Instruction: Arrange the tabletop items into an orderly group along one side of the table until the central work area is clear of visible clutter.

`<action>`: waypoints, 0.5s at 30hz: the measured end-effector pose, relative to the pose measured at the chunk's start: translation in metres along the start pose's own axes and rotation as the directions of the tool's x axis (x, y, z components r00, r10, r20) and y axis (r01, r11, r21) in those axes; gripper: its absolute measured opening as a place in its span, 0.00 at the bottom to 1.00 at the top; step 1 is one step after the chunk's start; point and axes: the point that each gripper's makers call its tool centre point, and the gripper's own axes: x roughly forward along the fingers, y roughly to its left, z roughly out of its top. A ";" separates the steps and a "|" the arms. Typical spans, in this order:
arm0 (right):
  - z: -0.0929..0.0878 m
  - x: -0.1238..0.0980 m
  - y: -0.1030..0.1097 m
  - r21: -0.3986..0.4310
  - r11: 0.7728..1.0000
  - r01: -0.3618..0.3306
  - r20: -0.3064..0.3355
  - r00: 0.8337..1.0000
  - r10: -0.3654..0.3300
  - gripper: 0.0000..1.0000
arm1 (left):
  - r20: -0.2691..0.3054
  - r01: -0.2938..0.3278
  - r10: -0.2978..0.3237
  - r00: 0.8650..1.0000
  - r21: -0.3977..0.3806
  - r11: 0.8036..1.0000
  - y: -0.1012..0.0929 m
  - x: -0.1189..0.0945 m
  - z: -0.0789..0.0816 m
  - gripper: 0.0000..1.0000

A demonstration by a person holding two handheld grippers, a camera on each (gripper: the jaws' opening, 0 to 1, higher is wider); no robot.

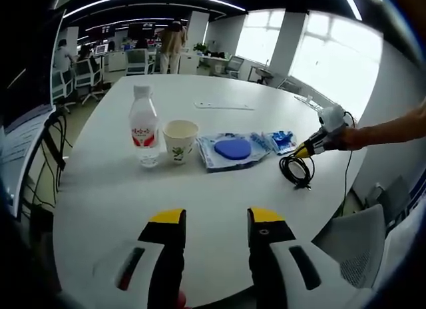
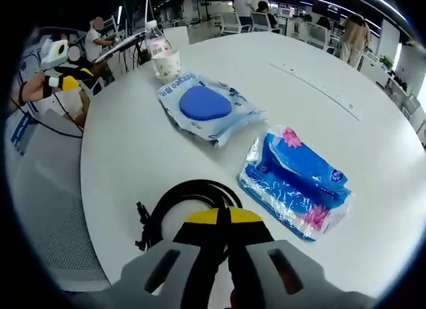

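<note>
White surface (image 1: 219, 209) is largely cleared: beside the paper cup (image 1: 180, 140), bottle (image 1: 144, 134), wipes pack (image 1: 229, 150) and tissue pack (image 2: 296, 182) are lined up. Black cable (image 2: 180, 206) is pinched by closed right tongs (image 2: 223, 219) at the row's end; left tongs (image 1: 216, 222) are held open, empty

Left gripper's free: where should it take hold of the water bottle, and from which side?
Grip the bottle across its body at the red label, coming in from the near table edge. It stands upright, its near face is open, and the paper cup sits close on its right, so keep the left gripper away from that side. Its jaws stand apart.
</note>
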 end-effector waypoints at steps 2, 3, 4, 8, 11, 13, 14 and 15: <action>0.003 0.001 0.002 -0.003 1.000 -0.005 0.004 1.000 0.005 0.00 | 0.002 0.000 0.000 1.000 -0.002 1.000 0.000 0.000 0.000 0.36; 0.005 0.002 0.004 -0.018 1.000 -0.011 0.004 1.000 0.011 0.00 | 0.002 -0.002 0.002 1.000 -0.002 1.000 0.000 0.000 0.000 0.36; 0.007 0.003 0.005 -0.022 1.000 -0.014 0.005 1.000 0.014 0.00 | 0.003 -0.002 0.002 1.000 -0.003 1.000 0.001 0.000 0.001 0.36; 0.010 0.007 0.009 -0.037 0.999 -0.026 0.004 1.000 0.027 0.00 | 0.005 -0.004 0.004 1.000 -0.003 1.000 0.002 -0.002 0.001 0.36; 0.014 0.011 0.013 -0.043 0.998 -0.035 0.008 0.999 0.035 0.00 | 0.007 -0.006 0.006 1.000 -0.006 1.000 0.003 -0.004 0.001 0.36; 0.017 0.013 0.014 -0.051 0.998 -0.039 0.008 0.999 0.039 0.00 | 0.004 -0.006 0.006 1.000 -0.006 1.000 0.003 -0.004 0.000 0.36; 0.017 0.014 0.014 -0.052 0.998 -0.039 0.008 0.999 0.039 0.00 | 0.005 -0.006 0.006 1.000 -0.006 1.000 0.003 -0.005 0.000 0.36; 0.019 0.016 0.013 -0.056 0.998 -0.040 0.006 0.999 0.040 0.00 | 0.005 -0.006 0.006 1.000 -0.008 1.000 0.003 -0.005 -0.001 0.36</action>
